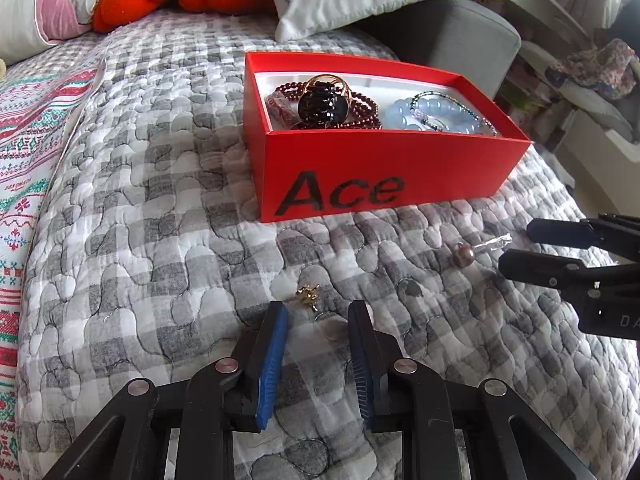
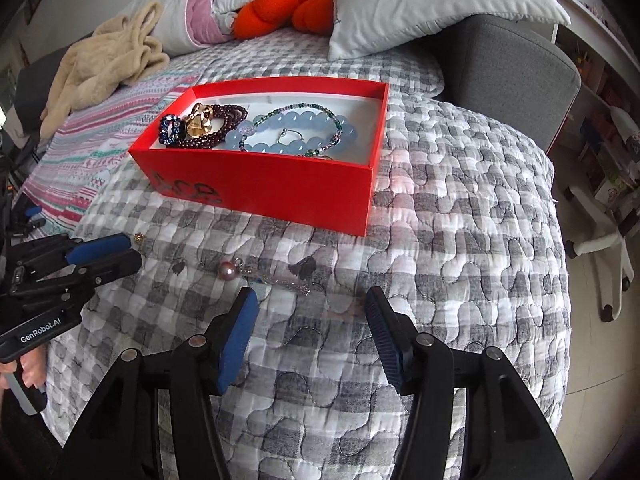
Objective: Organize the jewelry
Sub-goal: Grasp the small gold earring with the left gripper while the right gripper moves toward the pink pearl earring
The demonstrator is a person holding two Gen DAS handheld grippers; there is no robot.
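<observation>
A red box (image 1: 360,168) marked "Ace" sits on the checked quilt; it also shows in the right wrist view (image 2: 280,184). It holds dark red beads (image 1: 360,106), a black and gold piece (image 1: 324,104) and a pale blue bead bracelet (image 2: 296,128). A small gold charm (image 1: 307,295) lies on the quilt just ahead of my open left gripper (image 1: 318,314). A pearl pendant (image 2: 227,269) on a thin chain lies just ahead of my open right gripper (image 2: 310,300); the pendant also shows in the left wrist view (image 1: 464,256), near the right gripper's fingers (image 1: 536,266).
Pillows (image 2: 420,4), an orange plush (image 2: 288,0) and a beige towel (image 2: 104,60) lie at the back of the bed. A patterned blanket (image 1: 36,132) covers the left side. The grey headboard (image 2: 512,64) and the bed's edge are at the right.
</observation>
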